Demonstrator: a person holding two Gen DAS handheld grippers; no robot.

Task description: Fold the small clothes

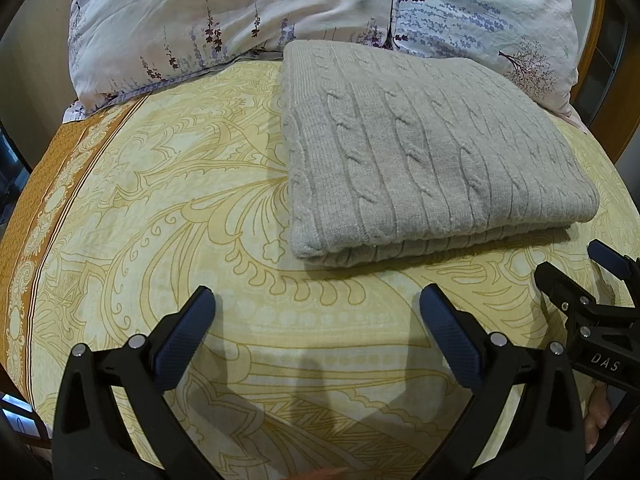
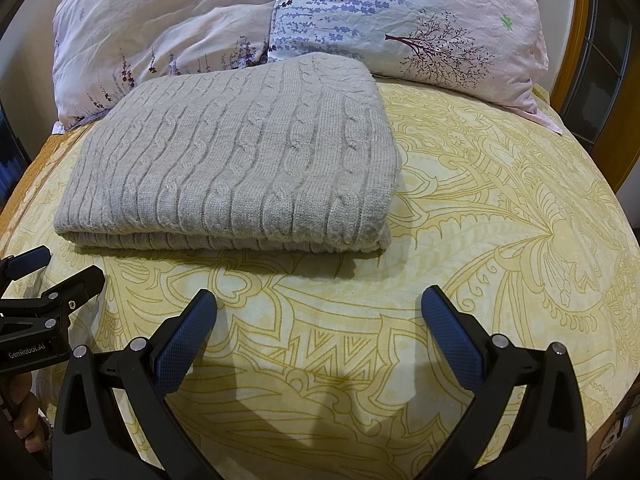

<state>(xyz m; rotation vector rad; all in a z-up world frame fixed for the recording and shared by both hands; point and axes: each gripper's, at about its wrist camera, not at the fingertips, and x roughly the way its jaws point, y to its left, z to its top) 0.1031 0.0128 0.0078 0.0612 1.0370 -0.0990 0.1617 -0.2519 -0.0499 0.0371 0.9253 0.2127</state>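
Observation:
A grey cable-knit sweater [image 1: 424,152] [image 2: 236,160] lies folded into a thick rectangle on the bed, its doubled edge facing me. In the left wrist view my left gripper [image 1: 316,300] stands open over bare sheet, short of the sweater's near left corner, with nothing between its blue pads. My right gripper [image 2: 318,300] is likewise open over the sheet, below the sweater's near right corner. Each gripper shows in the other's view: the right gripper [image 1: 580,268] at the right edge, the left gripper [image 2: 60,268] at the left edge, both close to the sweater's near edge.
The bed carries a yellow patterned sheet [image 1: 180,200] [image 2: 500,220] with an orange border [image 1: 52,184] on the left. Floral pillows [image 1: 240,20] [image 2: 360,12] lie right behind the sweater. A wooden bed frame [image 2: 580,40] rises at the right. A hand [image 2: 24,420] holds the left gripper.

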